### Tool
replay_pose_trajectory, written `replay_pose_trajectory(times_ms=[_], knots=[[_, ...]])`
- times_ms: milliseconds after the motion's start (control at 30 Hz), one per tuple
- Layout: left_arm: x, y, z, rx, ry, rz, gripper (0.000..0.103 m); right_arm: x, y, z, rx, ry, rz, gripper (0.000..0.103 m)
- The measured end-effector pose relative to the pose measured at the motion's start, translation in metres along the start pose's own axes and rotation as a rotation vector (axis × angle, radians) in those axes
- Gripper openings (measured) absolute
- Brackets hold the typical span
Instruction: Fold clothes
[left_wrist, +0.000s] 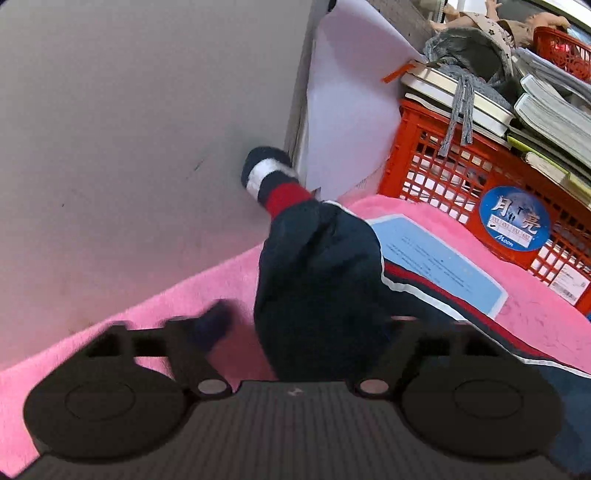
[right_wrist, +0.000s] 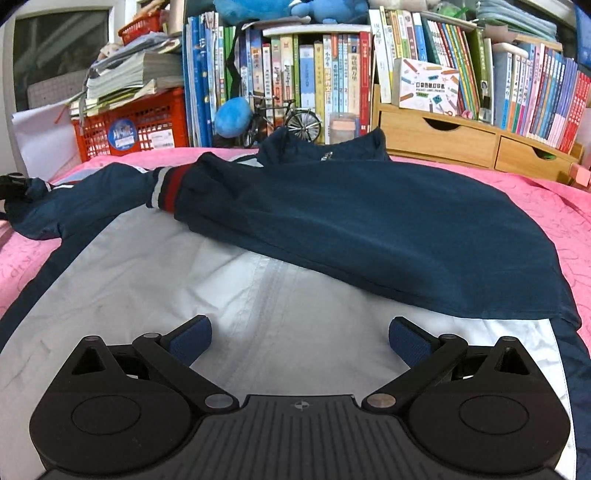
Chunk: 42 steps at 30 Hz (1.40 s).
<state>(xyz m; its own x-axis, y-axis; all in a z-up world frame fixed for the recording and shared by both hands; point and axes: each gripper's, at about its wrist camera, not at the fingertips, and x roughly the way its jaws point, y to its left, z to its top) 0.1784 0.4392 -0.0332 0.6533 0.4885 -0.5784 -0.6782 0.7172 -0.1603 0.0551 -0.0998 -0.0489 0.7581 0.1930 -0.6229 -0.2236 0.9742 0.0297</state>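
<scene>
A navy jacket (right_wrist: 369, 229) with a white panel (right_wrist: 184, 295) lies spread on a pink blanket (right_wrist: 554, 206). One sleeve is folded across it, and its striped cuff (right_wrist: 166, 190) shows. The other sleeve (left_wrist: 317, 277) bunches up between the jaws of my left gripper (left_wrist: 306, 325), its navy, white and red cuff (left_wrist: 273, 177) pointing at the wall. The left fingertip (left_wrist: 216, 321) is blurred and stands clear of the cloth. Cloth hides the right one. My right gripper (right_wrist: 299, 343) hovers open over the white panel with nothing between its fingers.
A grey wall (left_wrist: 129, 129) and a white sheet (left_wrist: 347, 110) stand right behind the sleeve. A red crate (left_wrist: 443, 177) stacked with books sits at the blanket's edge, and a blue paper (left_wrist: 443, 258) lies beside it. A bookshelf (right_wrist: 332, 74) and wooden drawers (right_wrist: 443, 136) line the far side.
</scene>
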Motion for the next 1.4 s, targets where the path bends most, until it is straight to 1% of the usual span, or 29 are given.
replay_pose_trajectory(times_ms=[67, 133, 200, 267, 300, 367, 433, 467, 500, 533, 600, 633, 667, 733, 833, 900, 933, 967, 1000, 1067, 1133, 1233, 1400], knots=[[-0.006, -0.003, 0.000, 0.011, -0.025, -0.025, 0.015, 0.001, 0.000, 0.000, 0.001, 0.000, 0.000, 0.103], [-0.022, -0.010, 0.001, 0.041, -0.084, -0.038, 0.007, 0.001, 0.000, 0.001, 0.002, 0.000, 0.001, 0.103], [-0.042, -0.021, 0.002, 0.078, -0.141, -0.070, 0.007, 0.000, 0.000, 0.000, 0.003, 0.000, 0.001, 0.103], [-0.063, -0.036, 0.005, 0.122, -0.187, -0.129, 0.006, 0.000, 0.000, 0.000, 0.003, 0.000, 0.002, 0.103], [-0.076, -0.045, 0.006, 0.150, -0.214, -0.169, 0.005, 0.000, -0.001, 0.000, 0.004, 0.000, 0.003, 0.103], [-0.111, -0.069, 0.004, 0.208, -0.266, -0.286, 0.005, 0.001, -0.001, 0.000, 0.004, 0.001, 0.003, 0.103], [-0.142, -0.095, -0.001, 0.271, -0.292, -0.394, 0.005, 0.001, 0.000, 0.000, 0.003, 0.001, 0.002, 0.103], [-0.158, -0.110, -0.006, 0.318, -0.297, -0.450, 0.005, 0.001, 0.000, 0.000, 0.002, 0.002, 0.002, 0.103], [-0.172, -0.125, -0.014, 0.368, -0.301, -0.477, 0.005, 0.001, 0.000, 0.000, 0.002, 0.002, 0.002, 0.103], [-0.185, -0.140, -0.022, 0.418, -0.305, -0.501, 0.008, 0.001, 0.000, 0.000, 0.002, 0.003, 0.002, 0.103], [-0.197, -0.162, -0.039, 0.470, -0.292, -0.487, 0.014, 0.001, 0.000, 0.000, 0.002, 0.003, 0.002, 0.103], [-0.196, -0.168, -0.044, 0.476, -0.271, -0.471, 0.020, 0.001, 0.000, 0.000, 0.002, 0.003, 0.002, 0.103], [-0.189, -0.168, -0.047, 0.466, -0.237, -0.437, 0.023, 0.001, -0.001, 0.000, 0.002, 0.003, 0.002, 0.103], [-0.174, -0.166, -0.052, 0.444, -0.165, -0.366, 0.024, 0.001, -0.001, 0.000, 0.003, 0.003, 0.003, 0.103], [-0.148, -0.143, -0.052, 0.396, -0.108, -0.232, 0.033, 0.001, -0.001, 0.000, 0.005, 0.002, 0.004, 0.103], [-0.132, -0.121, -0.050, 0.359, -0.099, -0.141, 0.053, 0.001, -0.001, 0.000, 0.005, 0.002, 0.005, 0.103], [-0.124, -0.112, -0.048, 0.343, -0.099, -0.095, 0.081, 0.001, -0.001, -0.001, 0.005, 0.002, 0.004, 0.103], [-0.122, -0.100, -0.047, 0.327, -0.114, -0.055, 0.098, 0.001, -0.001, -0.001, 0.005, 0.002, 0.004, 0.103], [-0.121, -0.088, -0.046, 0.312, -0.131, -0.016, 0.100, 0.001, -0.001, -0.001, 0.005, 0.002, 0.004, 0.103], [-0.112, -0.070, -0.041, 0.299, -0.137, 0.028, 0.101, 0.001, -0.001, -0.001, 0.005, 0.002, 0.004, 0.103], [-0.103, -0.055, -0.037, 0.270, -0.112, 0.055, 0.102, 0.001, -0.001, -0.001, 0.005, 0.002, 0.004, 0.103], [-0.092, -0.031, -0.033, 0.187, -0.060, 0.032, 0.103, 0.001, 0.000, -0.001, 0.004, 0.003, 0.004, 0.103], [-0.073, -0.007, -0.037, 0.066, 0.011, 0.004, 0.103, 0.002, -0.001, -0.001, 0.003, 0.004, 0.003, 0.103]])
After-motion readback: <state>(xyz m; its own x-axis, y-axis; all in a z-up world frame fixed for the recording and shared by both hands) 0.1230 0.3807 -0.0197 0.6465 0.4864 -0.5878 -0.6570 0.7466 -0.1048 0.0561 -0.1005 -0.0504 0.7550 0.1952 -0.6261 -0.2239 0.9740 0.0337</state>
